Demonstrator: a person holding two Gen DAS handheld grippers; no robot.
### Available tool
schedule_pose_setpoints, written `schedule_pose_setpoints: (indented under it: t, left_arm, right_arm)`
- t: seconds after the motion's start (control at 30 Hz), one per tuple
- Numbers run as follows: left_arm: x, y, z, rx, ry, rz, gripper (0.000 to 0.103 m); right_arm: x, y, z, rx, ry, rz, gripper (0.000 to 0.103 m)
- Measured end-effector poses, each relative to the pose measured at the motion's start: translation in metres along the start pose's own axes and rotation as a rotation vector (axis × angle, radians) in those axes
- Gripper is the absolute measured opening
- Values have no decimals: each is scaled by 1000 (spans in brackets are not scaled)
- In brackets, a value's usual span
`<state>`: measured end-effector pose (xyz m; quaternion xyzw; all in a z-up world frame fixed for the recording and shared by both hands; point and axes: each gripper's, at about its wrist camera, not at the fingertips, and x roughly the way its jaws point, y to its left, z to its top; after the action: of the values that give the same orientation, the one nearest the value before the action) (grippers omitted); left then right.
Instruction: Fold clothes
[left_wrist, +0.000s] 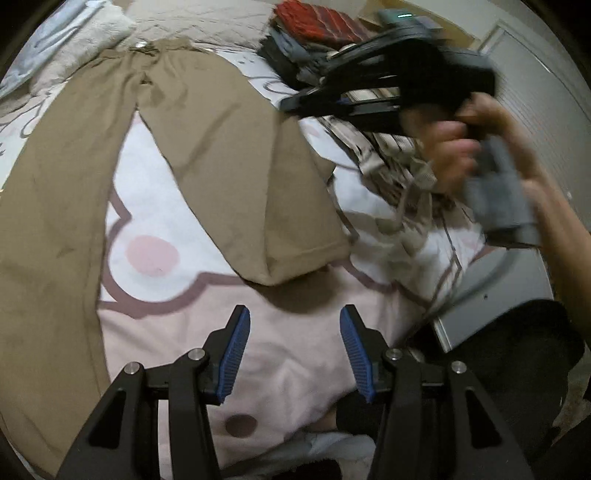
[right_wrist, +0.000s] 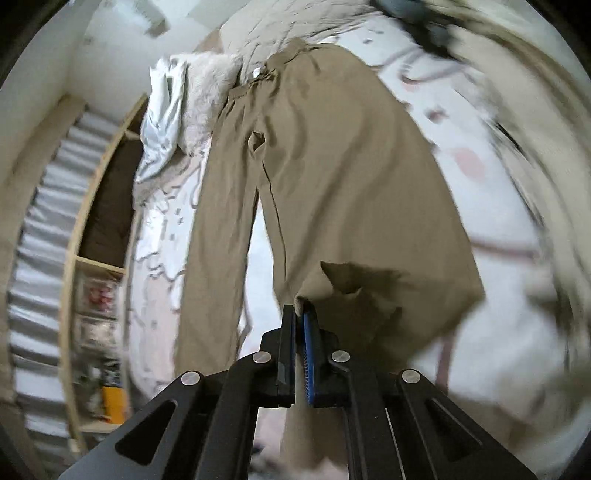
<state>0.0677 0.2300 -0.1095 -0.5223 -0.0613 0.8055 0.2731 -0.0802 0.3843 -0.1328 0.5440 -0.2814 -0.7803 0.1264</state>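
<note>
While your right gripper (right_wrist: 300, 314) sits pinched tight on a hem of the tan cotton trousers (right_wrist: 332, 177) spread across the pink-and-white patterned bedsheet (left_wrist: 280, 350), your left gripper (left_wrist: 294, 325) hangs half-spread over bare sheet, holding nothing. Heads up: rumpled striped clothes (left_wrist: 391, 173) crowd the trousers' right side, and a fluffy white pillow (right_wrist: 207, 96) sits by the waistband.

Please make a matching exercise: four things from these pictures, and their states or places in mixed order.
1 left gripper with blue pads
2 right gripper
3 long tan trousers
4 red-topped pile of folded clothes

a jaws shut on trouser cloth
b spread out on the pink bed sheet
c jaws open, empty
d at the bed's far edge

Pairs: 1c, 2a, 3b, 4d
</note>
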Motion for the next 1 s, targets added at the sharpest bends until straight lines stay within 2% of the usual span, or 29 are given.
schedule_pose_setpoints:
  t: [0.2, 0.23, 0.27, 0.3, 0.33, 0.37, 0.47, 0.67, 0.7, 0.8, 0.9, 1.0]
  left_arm:
    - [11, 7, 10, -15, -2, -40, 50]
    - [16, 2, 11, -1, 3, -43, 50]
    - [21, -2, 13, 12, 8, -46, 50]
    - [26, -7, 14, 25, 13, -48, 50]
    - [30, -10, 14, 38, 17, -49, 50]
    - [31, -10, 13, 50, 19, -45, 50]
    - [33, -8, 8, 63, 27, -35, 50]
    - [24, 17, -6, 9, 38, -8, 50]
    - [22, 20, -8, -1, 38, -4, 50]
    - [17, 27, -13, -31, 36, 0, 50]
    - [16, 28, -17, -46, 31, 3, 50]
    - [16, 30, -17, -51, 21, 8, 50]
  right_arm:
    - [48, -21, 16, -31, 76, -29, 6]
    - [48, -20, 16, -38, 82, -10, 10]
    - [47, -16, 15, -50, 85, 6, 21]
    - [42, -12, 13, -70, 86, 18, 27]
    - [33, -7, 11, -110, 76, 2, 32]
    - [24, -3, 8, -153, 64, -19, 32]
    - [2, -5, -8, -258, 64, -185, 32]
    - [6, -41, -60, -295, 218, -355, 31]
    - [10, -45, -66, -285, 242, -349, 31]
    - [17, -40, -75, -265, 262, -263, 31]
    - [27, -8, -67, -299, 266, -140, 31]
    - [40, 19, -59, -329, 266, -76, 31]
